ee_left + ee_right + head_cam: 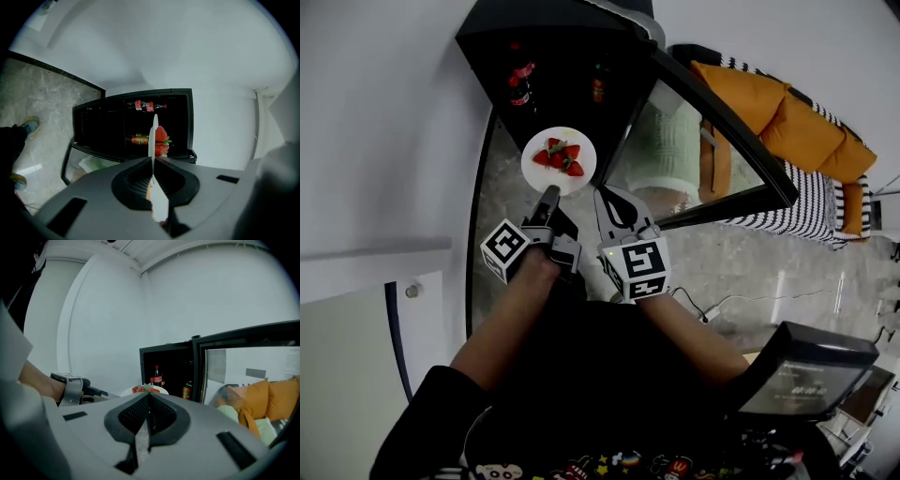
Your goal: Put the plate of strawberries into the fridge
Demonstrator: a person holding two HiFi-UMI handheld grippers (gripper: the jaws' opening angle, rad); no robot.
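Jaws of the left gripper (549,197) are pressed fully together on the near rim of a round white plate (559,134), which is held in the air in front of a small black fridge (558,37) and is not yet inside it. A cluster of red strawberries (561,157) lies at the plate's middle. Just to the right, the right gripper (603,194) has its jaws together with nothing seen between them. Its tips sit close beside the plate's near right edge, though whether they touch it cannot be told. Red-labelled bottles (522,80) stand in the dark interior beyond the plate. The fridge's glass door (694,150) swings open at right, and behind it are orange cushions (778,117) on a striped sofa. With only one rim pinched, the job looks to depend on holding the plate level so the berries do not roll. It should go straight in through the opening, clear of the door's edge and short of the bottles. The rim is best released only once the plate's base rests flat on a shelf.
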